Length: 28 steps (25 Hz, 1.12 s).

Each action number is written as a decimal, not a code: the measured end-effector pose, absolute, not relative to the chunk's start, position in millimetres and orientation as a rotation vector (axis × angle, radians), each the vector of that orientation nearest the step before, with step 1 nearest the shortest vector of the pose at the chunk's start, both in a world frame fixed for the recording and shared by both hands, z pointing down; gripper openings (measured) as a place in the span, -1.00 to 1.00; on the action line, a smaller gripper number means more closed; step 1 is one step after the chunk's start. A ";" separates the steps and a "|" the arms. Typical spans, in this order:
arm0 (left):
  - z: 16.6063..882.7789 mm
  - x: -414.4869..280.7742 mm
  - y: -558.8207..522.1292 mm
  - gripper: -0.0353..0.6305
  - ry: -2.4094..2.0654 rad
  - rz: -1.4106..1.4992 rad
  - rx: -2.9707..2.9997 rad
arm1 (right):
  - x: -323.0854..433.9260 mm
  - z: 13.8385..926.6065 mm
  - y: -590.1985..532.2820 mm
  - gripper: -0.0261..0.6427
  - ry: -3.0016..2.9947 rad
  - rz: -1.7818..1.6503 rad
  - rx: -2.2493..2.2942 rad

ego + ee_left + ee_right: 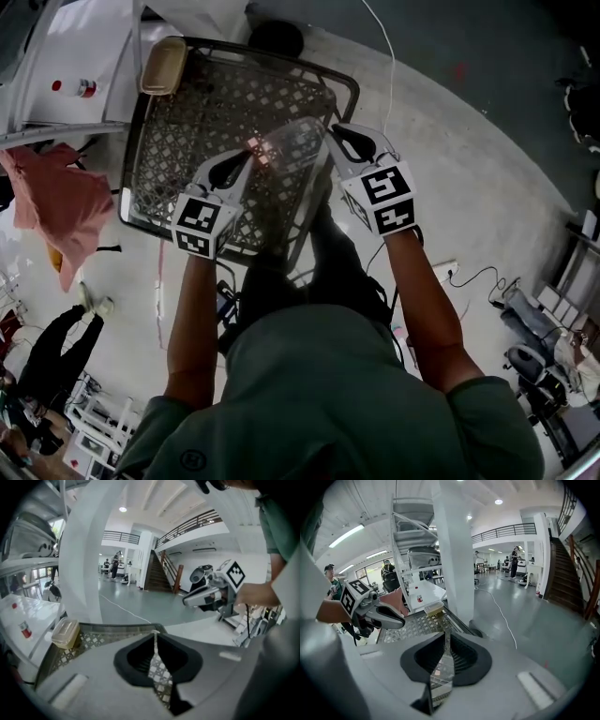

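1. Left gripper (246, 161): above the near half of the basket (132, 159). In the left gripper view we see the jaws pressed together on a thin edge of the clear plastic bag (286, 145).
2. Right gripper (330, 136): above the basket's right rim. The jaws are clamped shut on the opposite edge of the same bag, and its film runs down between them in the right gripper view.
3. The bag hangs in the air over the basket's middle, stretched between the two grippers and clear of the mesh. It is thin, see-through and glossy, so the basket's lattice shows through it. We note a small pinkish patch near its left end, too small to read.
4. The basket is dark with diamond-pattern mesh walls and a rounded rim.
5. A yellowish lidded container (163, 66) sits on the basket's far left corner.
6. A pink cloth (56, 202) hangs just left of the basket.
7. A white table (56, 56) stands beyond the basket's far left corner and carries a small red-capped bottle (80, 88).
8. A white cable (390, 66) trails across the grey floor beyond the basket's right side.
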<state>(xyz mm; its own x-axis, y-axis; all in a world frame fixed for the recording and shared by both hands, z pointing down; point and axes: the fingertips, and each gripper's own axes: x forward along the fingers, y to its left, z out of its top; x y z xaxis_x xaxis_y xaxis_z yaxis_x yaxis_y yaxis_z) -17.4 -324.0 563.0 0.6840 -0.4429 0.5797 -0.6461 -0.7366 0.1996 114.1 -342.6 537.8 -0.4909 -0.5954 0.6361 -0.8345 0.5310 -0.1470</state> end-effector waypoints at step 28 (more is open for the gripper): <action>758.4 -11.9 -306.3 -0.64 -0.868 0.846 2.074 | 139.1 740.0 -343.3 -0.70 -2.030 0.887 0.985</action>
